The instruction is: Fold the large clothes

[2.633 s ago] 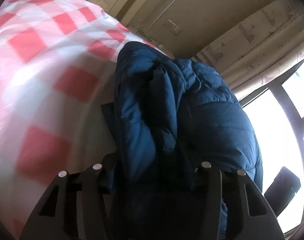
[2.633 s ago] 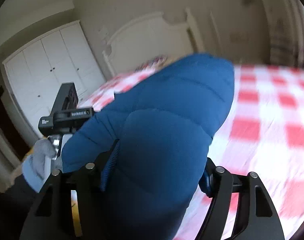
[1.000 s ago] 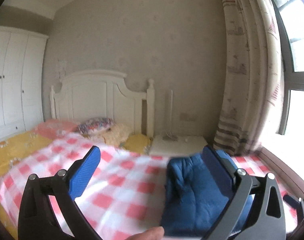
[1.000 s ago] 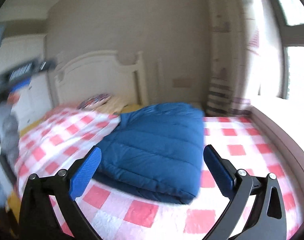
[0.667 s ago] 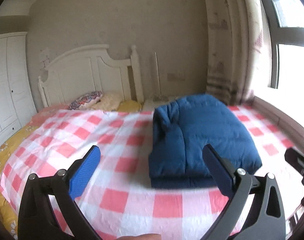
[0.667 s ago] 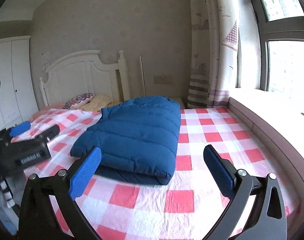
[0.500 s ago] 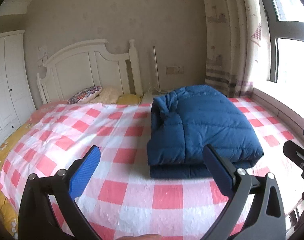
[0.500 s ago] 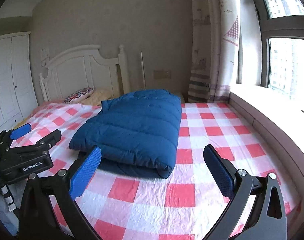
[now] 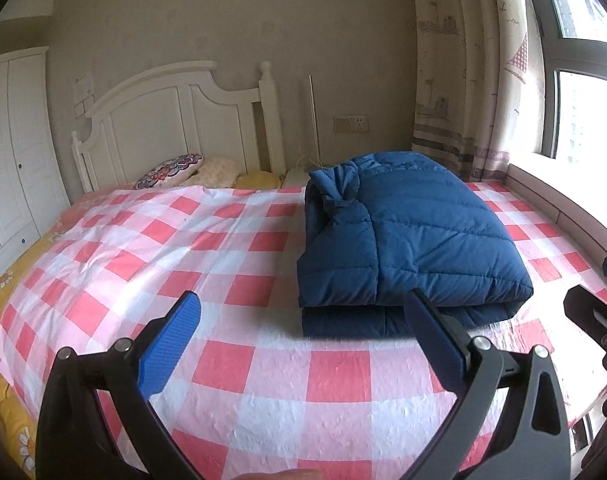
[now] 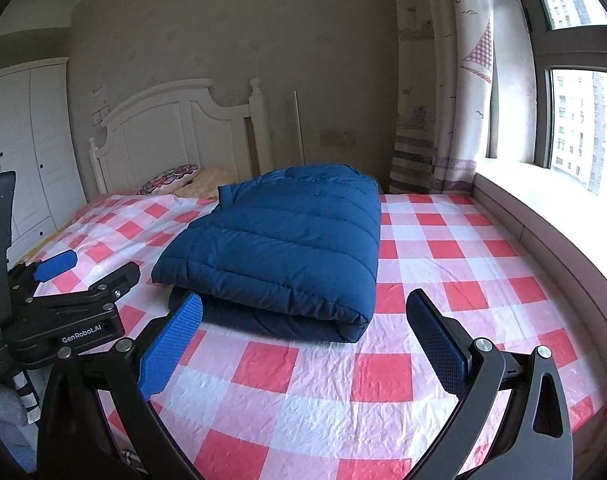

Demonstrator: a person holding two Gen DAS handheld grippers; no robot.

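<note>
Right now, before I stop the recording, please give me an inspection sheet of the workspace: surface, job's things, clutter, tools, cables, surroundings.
Surface: bed with red and white checked sheet, wrinkled, flat.
Job's things: blue padded jacket, folded into a thick bundle, lying on the sheet toward the window side.
Clutter: patterned pillow and a pale cushion at the head of the bed.
Tools: left tool open, holding nothing, short of the jacket; right tool open, holding nothing.
Cables: thin wires near the headboard post, unclear.
Surroundings: white headboard, white wardrobe, wall socket, curtain, window.
</note>
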